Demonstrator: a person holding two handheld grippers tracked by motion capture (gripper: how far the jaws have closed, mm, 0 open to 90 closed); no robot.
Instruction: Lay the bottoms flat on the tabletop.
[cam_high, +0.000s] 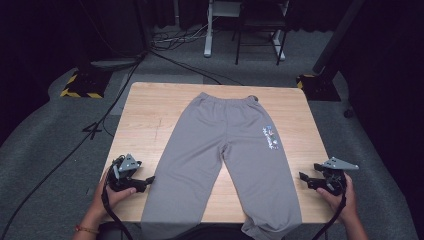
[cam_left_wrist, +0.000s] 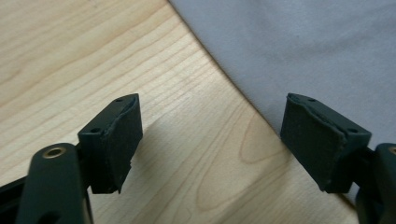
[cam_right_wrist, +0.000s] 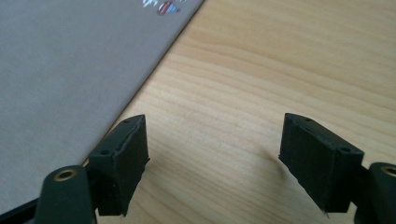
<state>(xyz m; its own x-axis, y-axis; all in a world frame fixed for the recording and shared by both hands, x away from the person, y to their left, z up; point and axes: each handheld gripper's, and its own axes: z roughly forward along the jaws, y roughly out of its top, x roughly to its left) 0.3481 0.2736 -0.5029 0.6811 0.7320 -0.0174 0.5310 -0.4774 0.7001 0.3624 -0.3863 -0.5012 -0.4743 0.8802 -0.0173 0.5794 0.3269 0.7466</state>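
The table (cam_high: 150, 125) is lit evenly from above and stands out bright against a dim room; the floor (cam_high: 45, 150) around it falls to grey, and the far edges and corners of the high view sink into near black. The trousers (cam_high: 225, 150) show soft, shallow fold shading and no glare. The high view is slightly soft and grainy, with small details unclear. In the left gripper view a diffuse shadow lies on the wood beside the near pad (cam_left_wrist: 116, 144). In the right gripper view the wood grain is fairly sharp near the pads (cam_right_wrist: 123, 161) and blurs toward the top edge.
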